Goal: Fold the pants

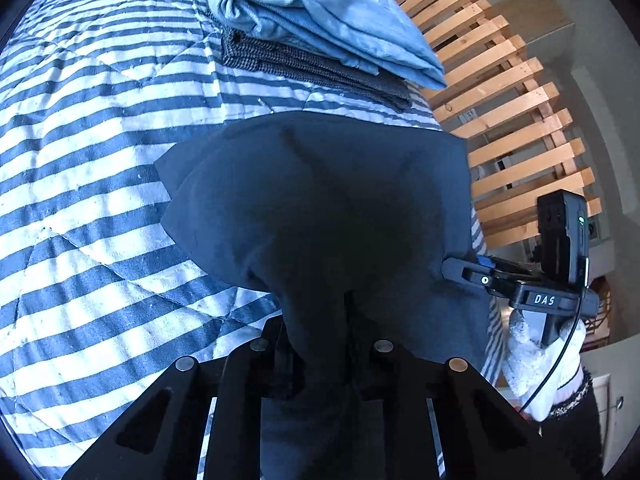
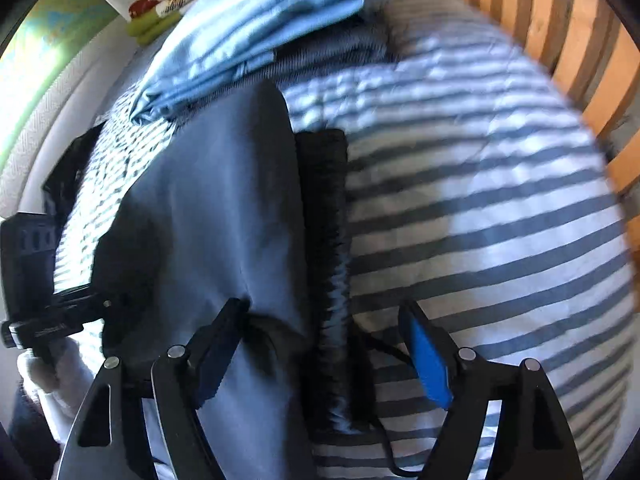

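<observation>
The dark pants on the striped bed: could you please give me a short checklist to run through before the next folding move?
1. Left gripper clamped on the dark pants: ok, the cloth is bunched between its closed fingers.
2. Right gripper gripping the pants: not ok, the jaws stand apart; the cloth touches only the left finger.
3. Pants clear of the folded stack: ok, a strip of the striped quilt shows between them.
4. Room on the quilt to lay the fold: ok, bare stripes lie beside the pants.
5. Pant legs lying flat and aligned: cannot tell, the lower part is hidden.
</observation>
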The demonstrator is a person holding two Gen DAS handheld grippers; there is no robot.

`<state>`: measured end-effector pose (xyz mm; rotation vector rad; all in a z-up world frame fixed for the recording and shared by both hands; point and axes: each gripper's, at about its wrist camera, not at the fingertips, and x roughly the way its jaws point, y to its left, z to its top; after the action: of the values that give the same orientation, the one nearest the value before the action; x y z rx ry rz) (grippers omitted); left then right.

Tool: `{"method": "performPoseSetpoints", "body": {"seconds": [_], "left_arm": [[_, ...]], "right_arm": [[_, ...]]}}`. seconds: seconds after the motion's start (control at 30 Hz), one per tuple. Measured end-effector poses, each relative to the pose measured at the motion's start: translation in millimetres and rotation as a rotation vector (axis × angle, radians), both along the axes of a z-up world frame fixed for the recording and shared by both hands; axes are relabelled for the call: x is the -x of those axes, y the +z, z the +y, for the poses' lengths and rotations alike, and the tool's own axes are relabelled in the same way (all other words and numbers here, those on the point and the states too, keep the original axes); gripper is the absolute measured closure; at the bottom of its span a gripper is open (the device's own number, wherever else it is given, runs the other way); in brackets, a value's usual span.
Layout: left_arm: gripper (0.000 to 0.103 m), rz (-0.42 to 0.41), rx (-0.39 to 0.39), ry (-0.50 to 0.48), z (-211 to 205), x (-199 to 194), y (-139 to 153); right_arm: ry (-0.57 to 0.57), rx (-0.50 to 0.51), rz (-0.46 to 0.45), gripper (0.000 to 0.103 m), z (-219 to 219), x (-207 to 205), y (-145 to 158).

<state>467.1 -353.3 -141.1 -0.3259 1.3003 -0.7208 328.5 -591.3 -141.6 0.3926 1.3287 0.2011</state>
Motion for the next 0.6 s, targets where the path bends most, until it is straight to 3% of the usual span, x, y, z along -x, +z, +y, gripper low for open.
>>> {"method": "performPoseSetpoints", "body": {"seconds": [0.07, 0.13, 0.23, 0.33, 0.6], "left_arm": [[0.085, -0.005, -0.013, -0.002, -2, 0, -3], [0.085, -0.019, -0.028, -0.005, -5, 2, -2], [0.085, -0.036, -0.035, -0.004, -6, 5, 3], [0.087, -0.048, -0.025, 0.001, -3, 8, 12], [0.088, -0.142, -0.017, -0.02, 4, 27, 59]], "right_arm": [[-0.033, -0.036, -0.009, 0.032, 1, -2, -5], [0.004, 0.001, -0.025, 0.053, 15, -4, -1], [0.046, 0.071, -0.078, 0.07, 31, 0, 16], [0.044, 0.088, -0.105, 0.075, 37, 6, 31], [0.009, 0.127, -0.169, 0.077, 54, 26, 61]]}}
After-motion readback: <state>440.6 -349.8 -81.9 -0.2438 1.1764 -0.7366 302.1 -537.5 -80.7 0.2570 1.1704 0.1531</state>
